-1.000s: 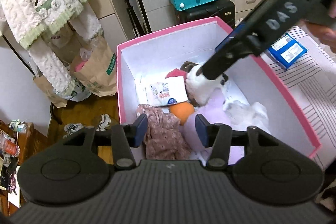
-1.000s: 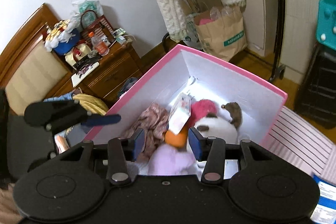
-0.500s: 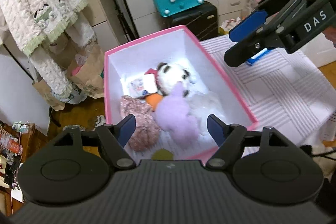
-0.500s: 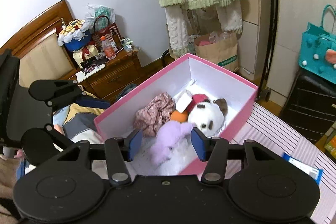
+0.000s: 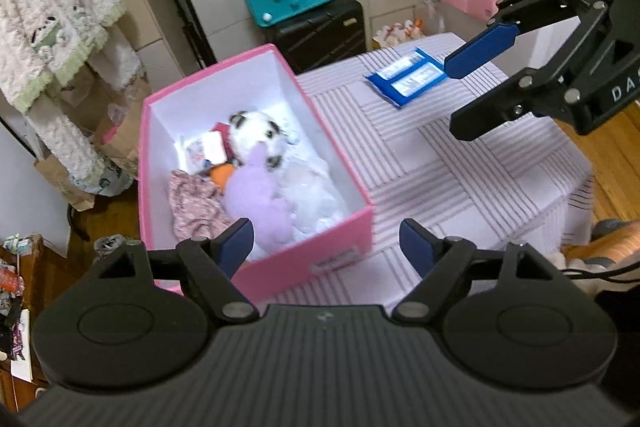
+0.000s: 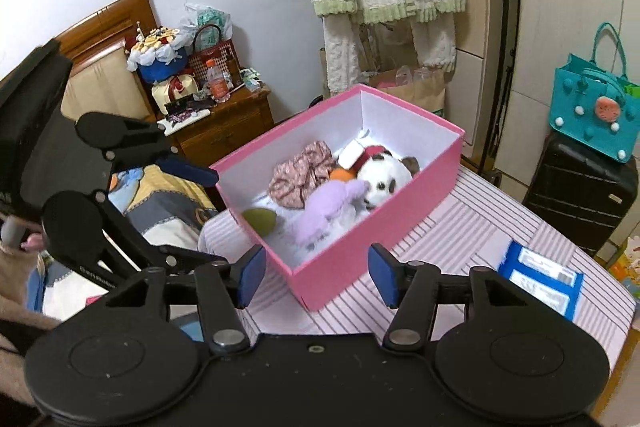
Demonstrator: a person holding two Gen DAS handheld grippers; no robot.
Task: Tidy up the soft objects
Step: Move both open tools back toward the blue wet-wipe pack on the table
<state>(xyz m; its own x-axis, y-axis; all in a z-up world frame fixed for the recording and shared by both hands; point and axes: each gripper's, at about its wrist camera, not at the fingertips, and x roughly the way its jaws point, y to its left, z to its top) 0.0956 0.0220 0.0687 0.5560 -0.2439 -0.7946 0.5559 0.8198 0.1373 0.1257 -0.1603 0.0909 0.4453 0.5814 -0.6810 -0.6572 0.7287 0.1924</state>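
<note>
— Several soft toys lie in the pink box (image 5: 256,267), centre-left of the left wrist view: a panda plush (image 5: 256,131), a purple plush (image 5: 256,195), a floral cloth (image 5: 192,203).

— Handling?

— Probably light and squashy; pinch the purple body's bulk. Left gripper (image 5: 326,241) and right gripper (image 6: 316,273) both gape, holding nothing.

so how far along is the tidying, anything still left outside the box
Mostly done, it seems: the pink box holds the panda toy, purple plush, floral cloth and a green ball. Nothing is in hand: the left hand-held gripper and right hand-held gripper are both open and empty. Only the blue packet lies on the striped cover, perhaps last.
</note>
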